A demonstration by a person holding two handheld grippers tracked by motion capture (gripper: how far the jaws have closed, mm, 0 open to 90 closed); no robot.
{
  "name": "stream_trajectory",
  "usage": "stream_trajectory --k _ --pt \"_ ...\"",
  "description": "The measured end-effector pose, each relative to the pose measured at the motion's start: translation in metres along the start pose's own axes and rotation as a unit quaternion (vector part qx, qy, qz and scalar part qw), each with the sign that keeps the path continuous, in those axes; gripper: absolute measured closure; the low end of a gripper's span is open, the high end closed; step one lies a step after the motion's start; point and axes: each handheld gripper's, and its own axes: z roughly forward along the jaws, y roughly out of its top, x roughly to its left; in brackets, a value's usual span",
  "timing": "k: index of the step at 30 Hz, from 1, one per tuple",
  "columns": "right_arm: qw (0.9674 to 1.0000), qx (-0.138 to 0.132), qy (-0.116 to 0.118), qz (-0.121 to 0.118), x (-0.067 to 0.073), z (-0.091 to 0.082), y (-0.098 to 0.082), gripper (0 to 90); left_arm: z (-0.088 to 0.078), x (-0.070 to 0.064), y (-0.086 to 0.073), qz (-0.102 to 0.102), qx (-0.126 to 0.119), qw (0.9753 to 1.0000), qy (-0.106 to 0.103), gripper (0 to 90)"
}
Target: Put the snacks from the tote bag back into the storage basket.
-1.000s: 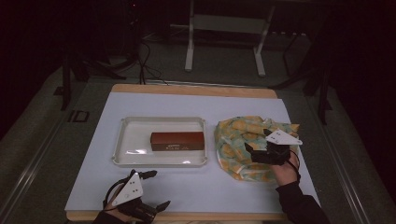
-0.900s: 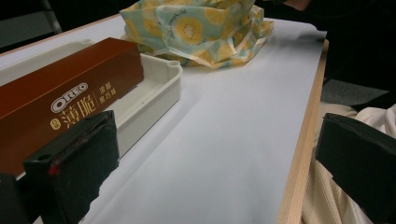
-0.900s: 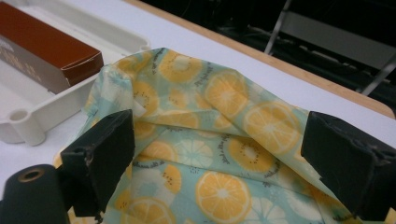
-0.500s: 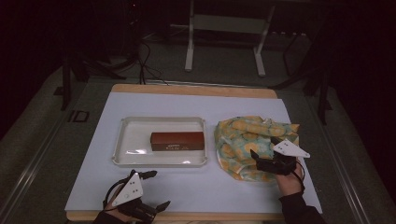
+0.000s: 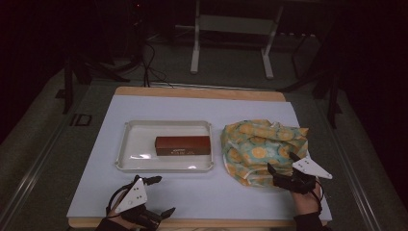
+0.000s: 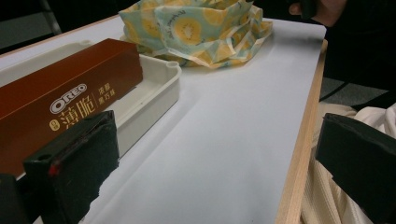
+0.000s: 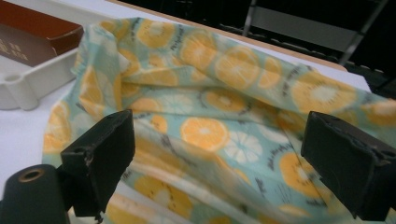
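My right gripper (image 5: pixel 280 163), jaws spread, hovers at the near edge of the crumpled orange-slice-print fabric bag (image 5: pixel 262 144); I'd pinch one layer; left gripper (image 5: pixel 156 195) idles spread

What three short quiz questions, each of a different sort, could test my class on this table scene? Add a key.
1. True or false: the brown box lies inside the white tray.
2. Which gripper is nearest the fruit-print cloth? A) left gripper B) right gripper
3. Fill in: both grippers' jaws stand ___.

Key: 1 true; 2 B; 3 open.
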Motion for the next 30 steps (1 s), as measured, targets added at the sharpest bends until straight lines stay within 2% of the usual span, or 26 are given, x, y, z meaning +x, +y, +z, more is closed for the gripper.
stream_trajectory --k 4,9,13,16,19,25,30 --pt "0.9999 0.006 -0.011 0.000 -0.002 -0.006 -0.009 10.2 0.000 0.000 0.000 -0.001 -0.001 1.0000 0.000 0.0" --pt "0.9998 0.001 -0.019 0.007 -0.006 -0.010 -0.016 10.1 0.000 0.000 0.000 0.000 0.000 1.0000 -0.001 0.0" --pt "0.9998 -0.002 -0.010 0.015 -0.010 -0.014 -0.021 10.1 0.000 0.000 0.000 0.000 0.000 1.0000 -0.001 0.0" --pt "0.9995 -0.002 -0.008 0.031 -0.014 -0.017 -0.023 10.1 0.000 0.000 0.000 0.000 0.000 1.0000 -0.002 0.0" --pt "0.9994 -0.006 -0.015 0.030 -0.016 -0.019 -0.024 10.1 0.000 0.000 0.000 0.001 -0.001 1.0000 -0.001 0.0" --pt "0.9993 -0.006 -0.008 0.036 -0.017 -0.019 -0.025 10.1 0.000 0.000 0.000 0.001 -0.001 1.0000 -0.001 0.0" --pt "0.9992 -0.024 -0.005 0.030 -0.016 -0.022 -0.024 10.1 0.000 0.000 0.000 0.000 -0.001 1.0000 0.000 0.0"
